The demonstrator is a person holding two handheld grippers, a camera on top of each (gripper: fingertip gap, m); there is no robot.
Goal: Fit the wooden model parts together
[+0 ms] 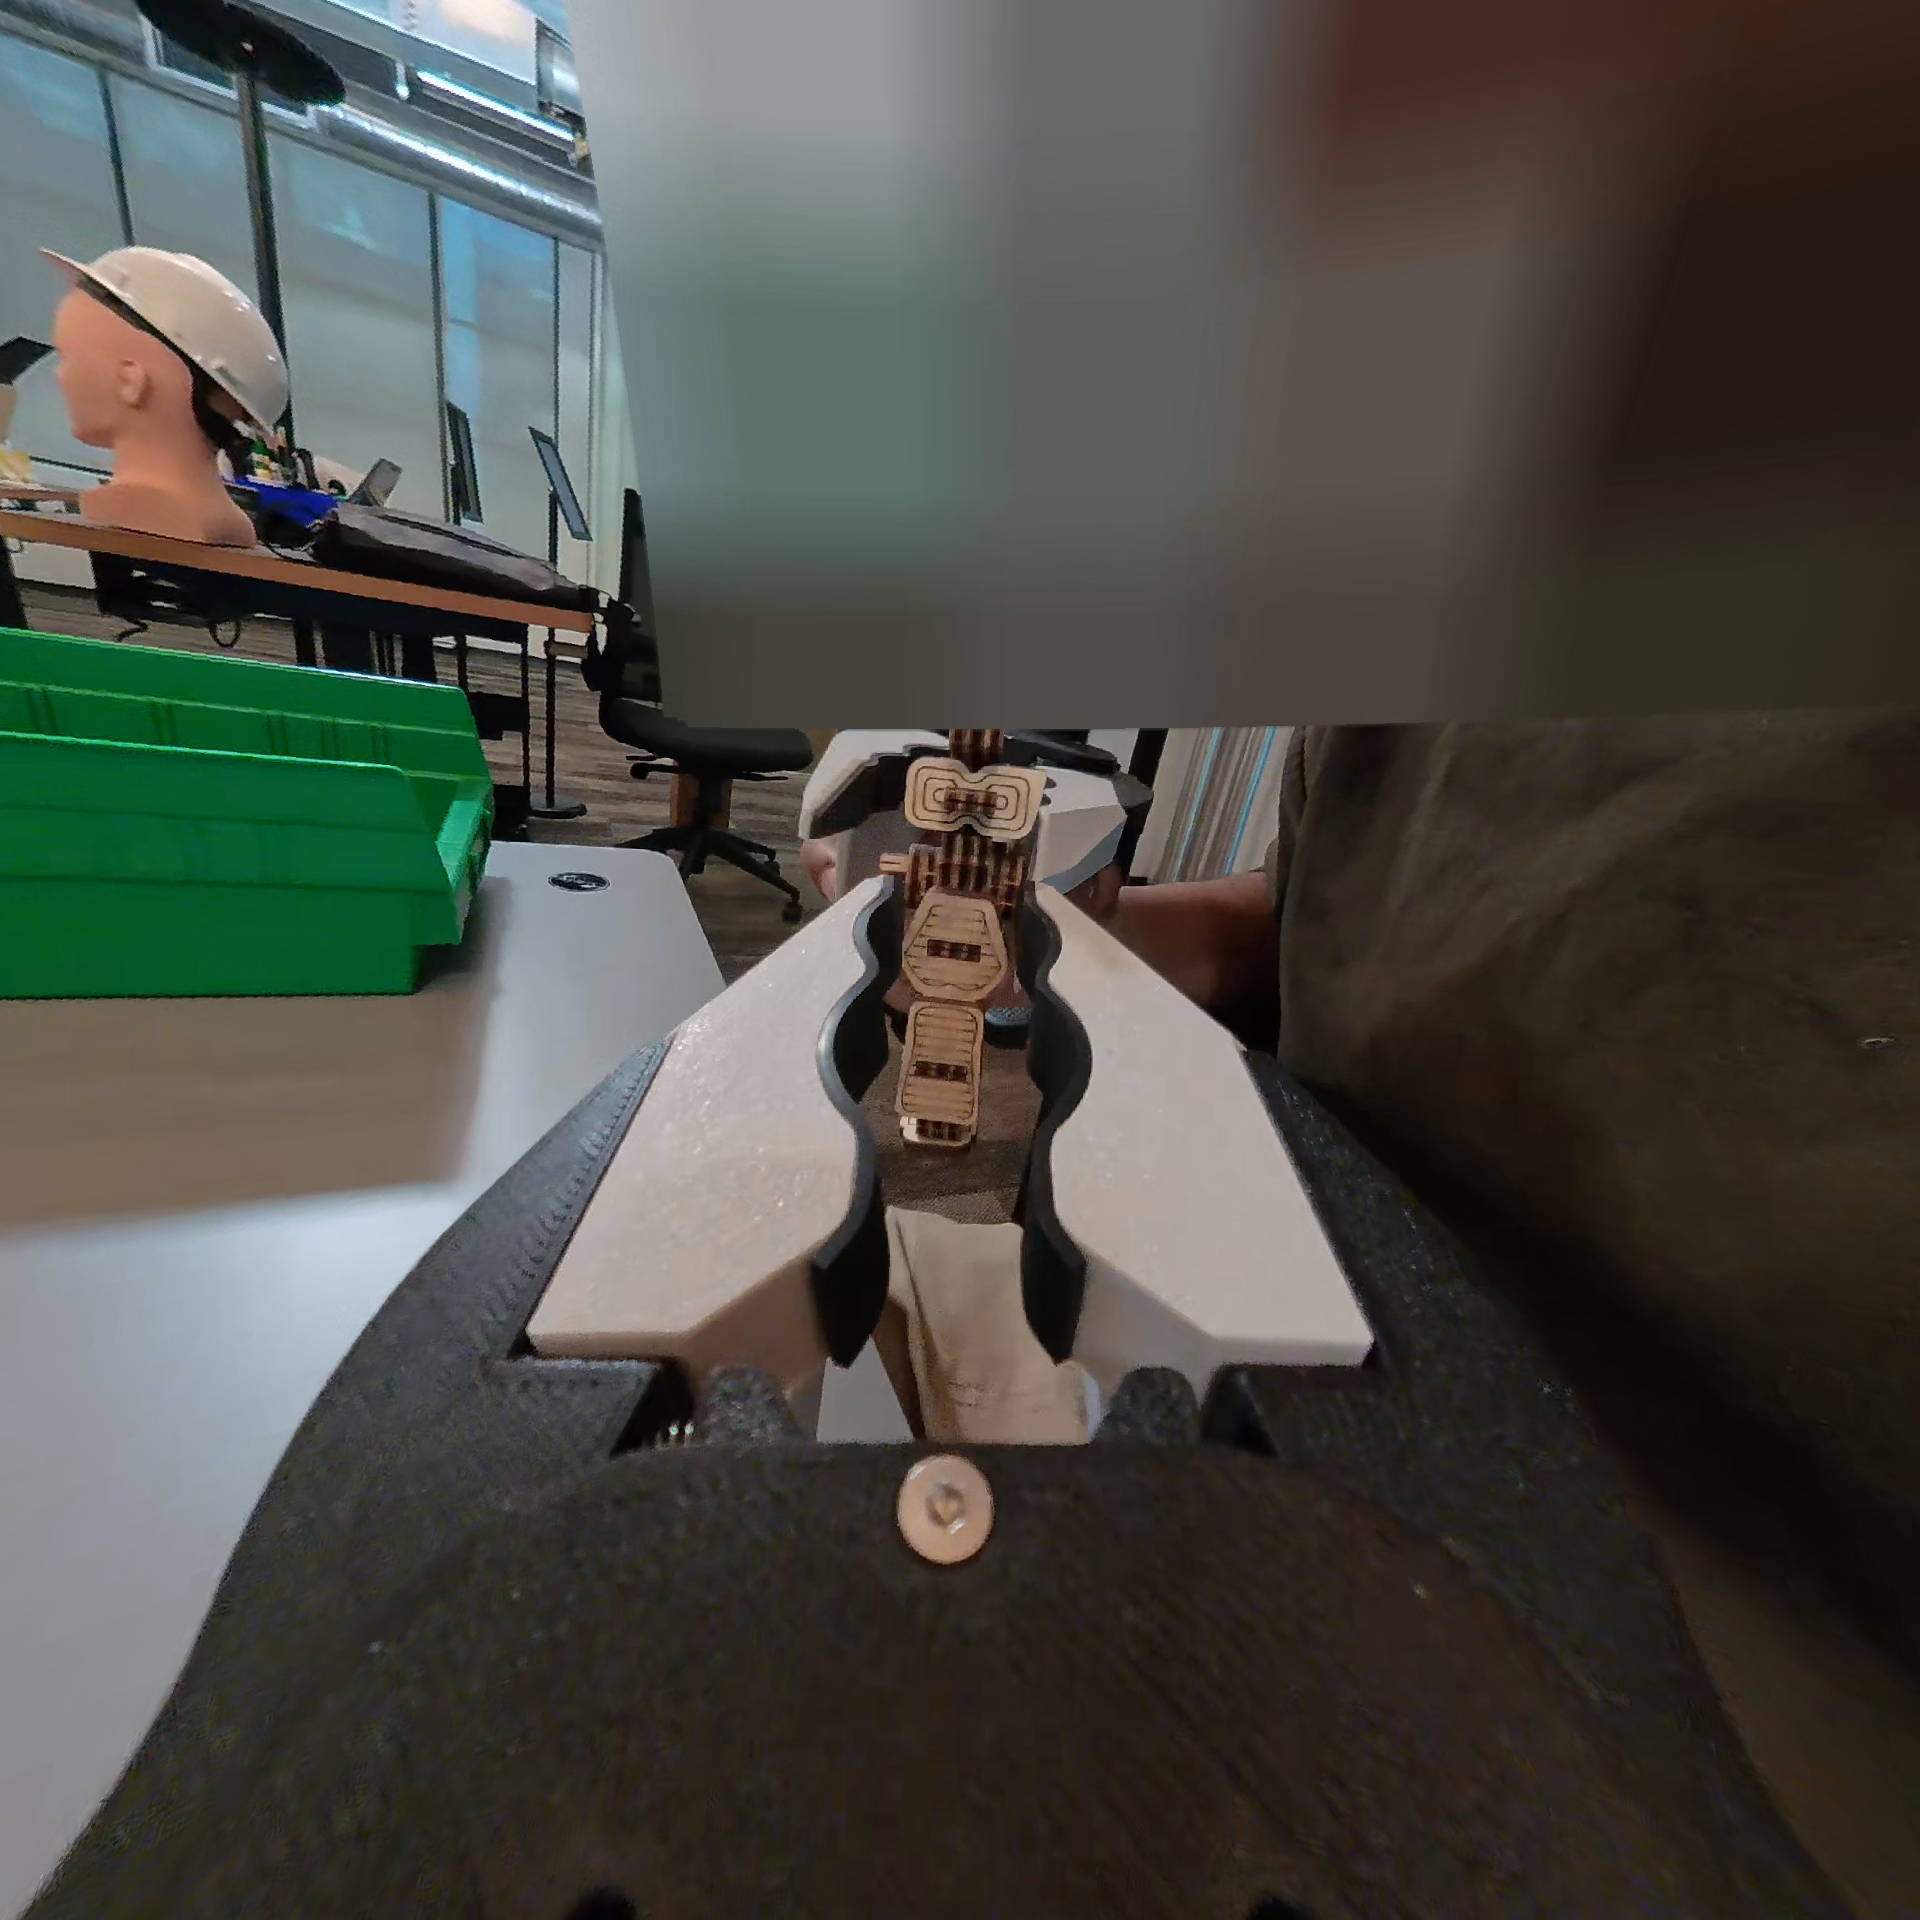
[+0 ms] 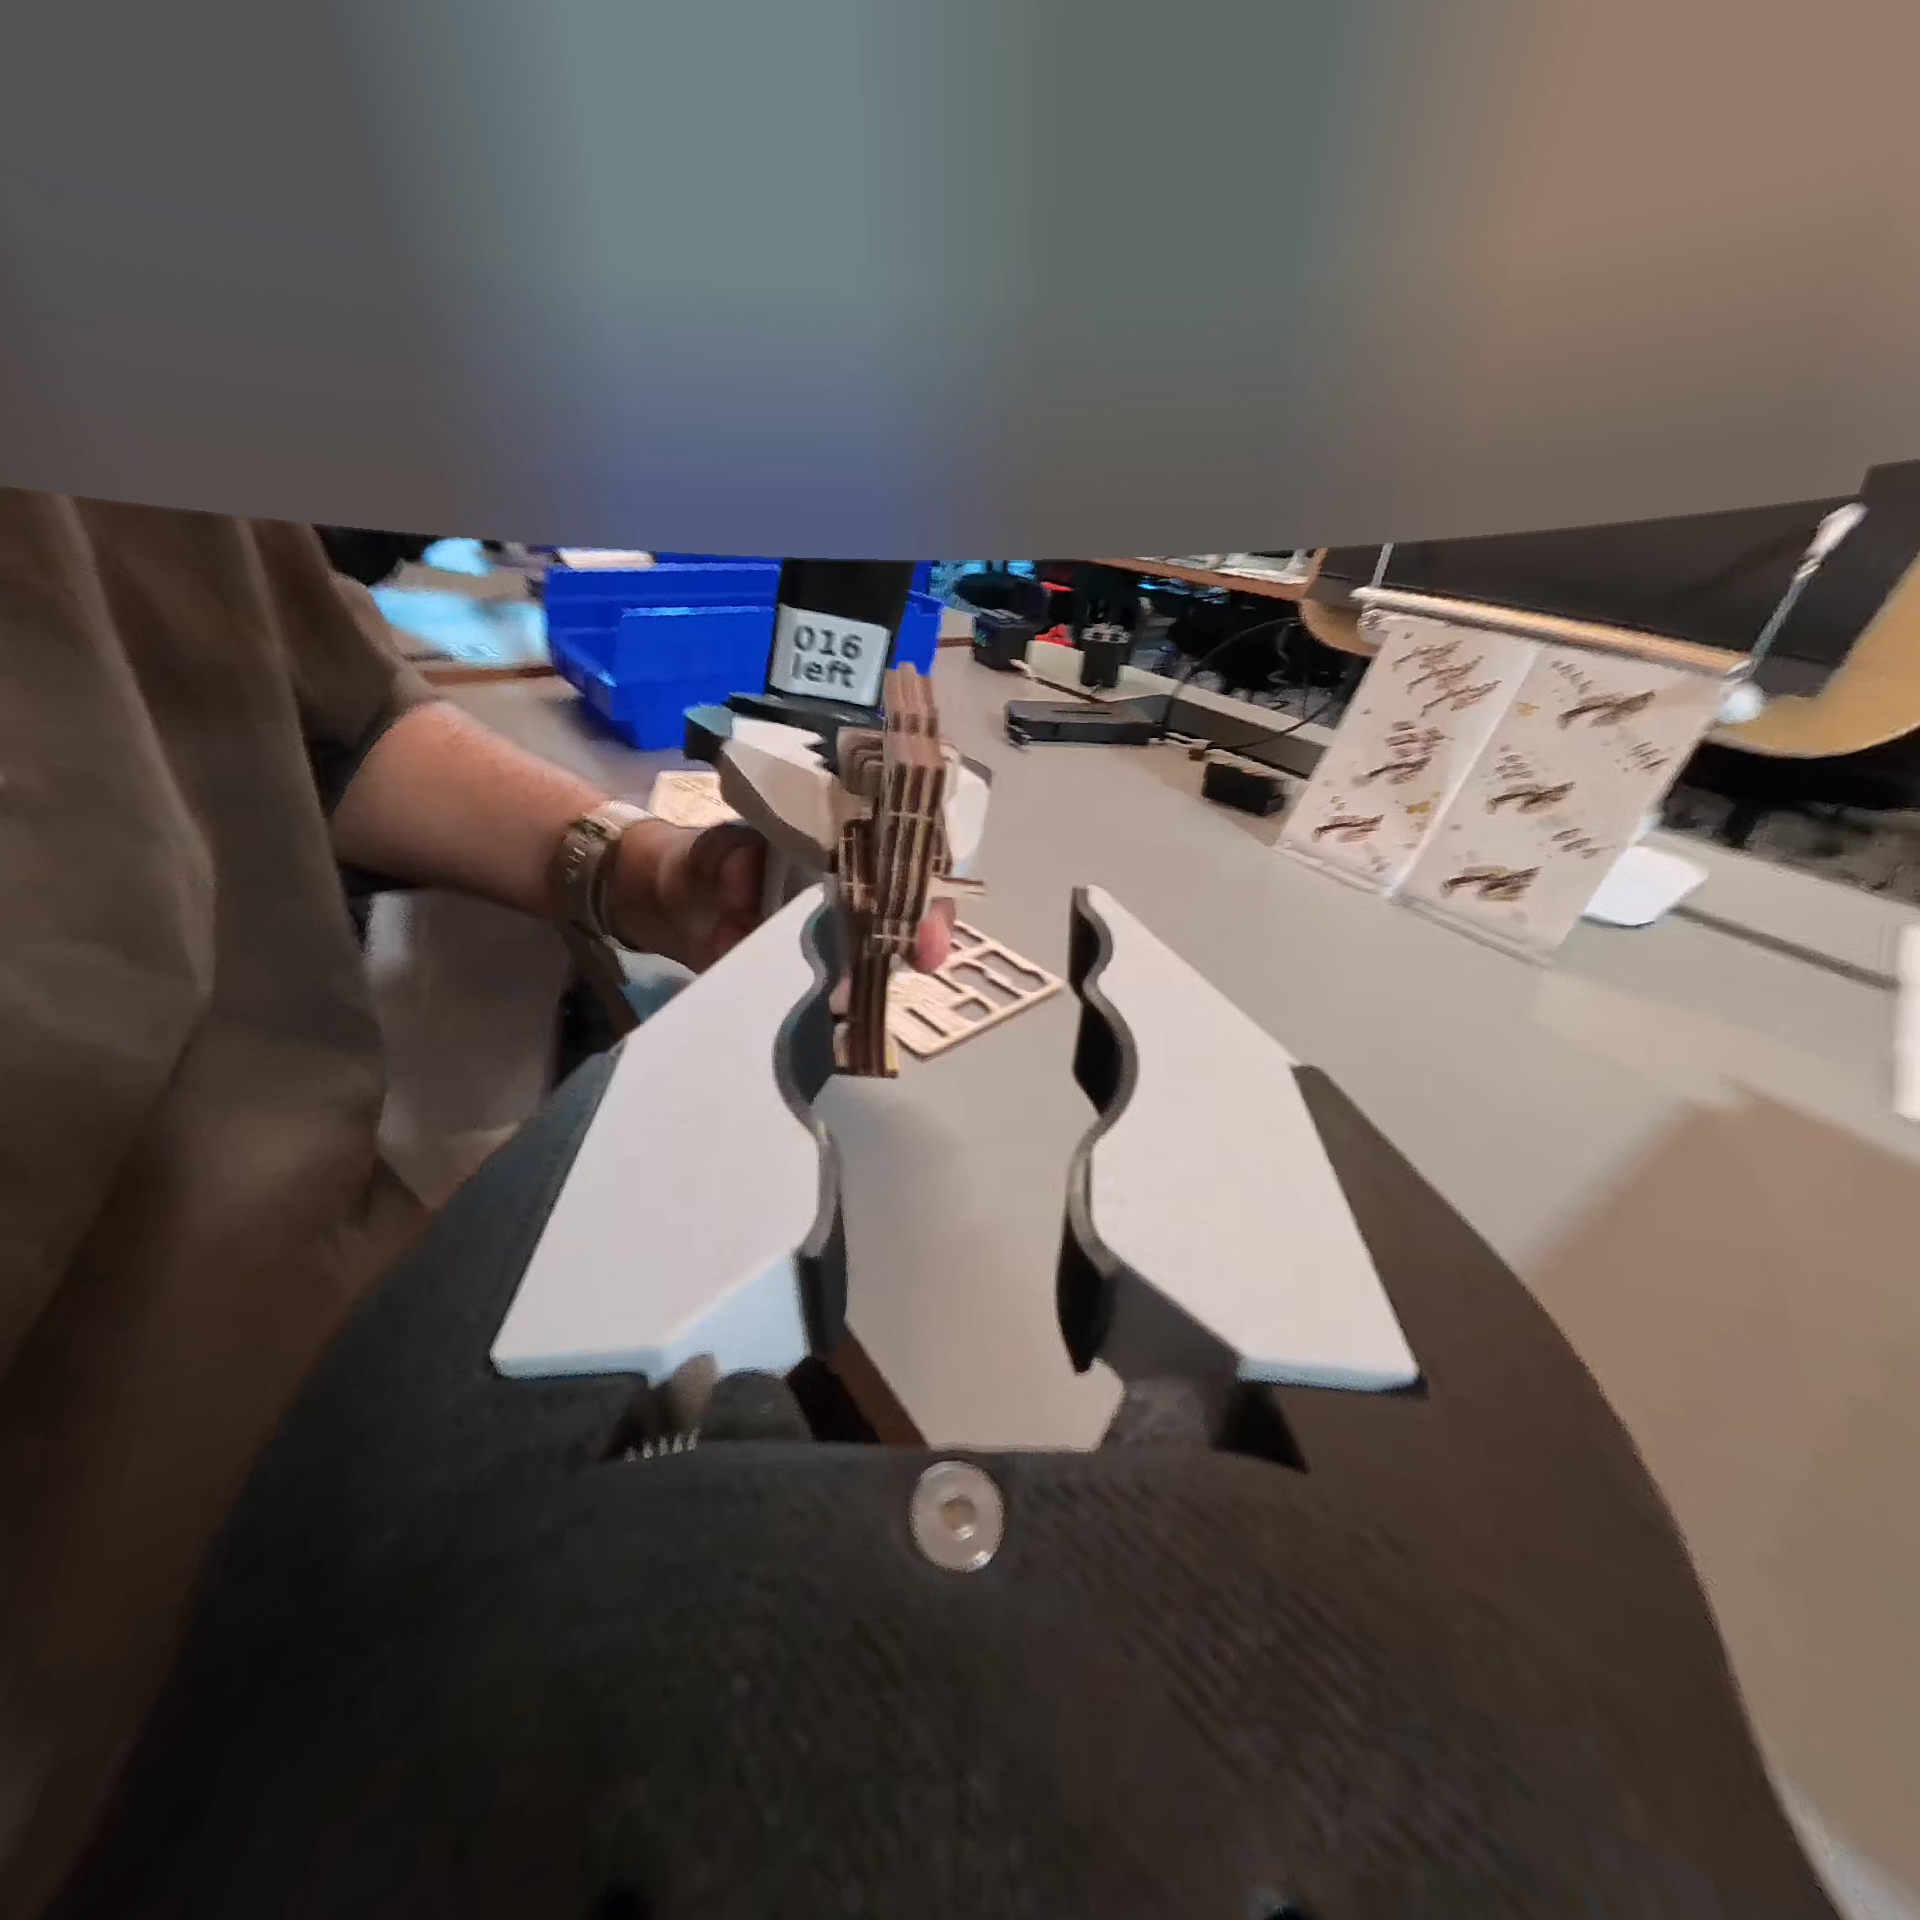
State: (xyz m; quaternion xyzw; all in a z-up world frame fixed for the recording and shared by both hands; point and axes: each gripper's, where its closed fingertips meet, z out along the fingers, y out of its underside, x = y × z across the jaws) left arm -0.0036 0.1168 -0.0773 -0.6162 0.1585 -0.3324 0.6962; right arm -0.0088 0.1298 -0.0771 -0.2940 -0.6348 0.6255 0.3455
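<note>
The wooden model (image 1: 943, 956) is a slim layered piece with engraved plates, held upright in the air. My left gripper (image 1: 958, 896) is shut on it near its middle, and its lower end hangs free between the fingers. In the right wrist view the model (image 2: 891, 831) sits in the left gripper (image 2: 831, 790), held by a hand with a wristwatch. My right gripper (image 2: 951, 920) is open and empty, its left fingertip (image 2: 816, 935) close beside the model's lower end. A cut-out wooden parts sheet (image 2: 977, 997) lies on the table below.
A green bin (image 1: 208, 831) stands on the grey table (image 1: 260, 1195) to the left. A blue bin (image 2: 665, 655) and a clear stand with decorated cards (image 2: 1475, 769) are at the far side. The person's brown-clothed body (image 2: 156, 935) is close on the left. The grippers are tip to tip, or close to it.
</note>
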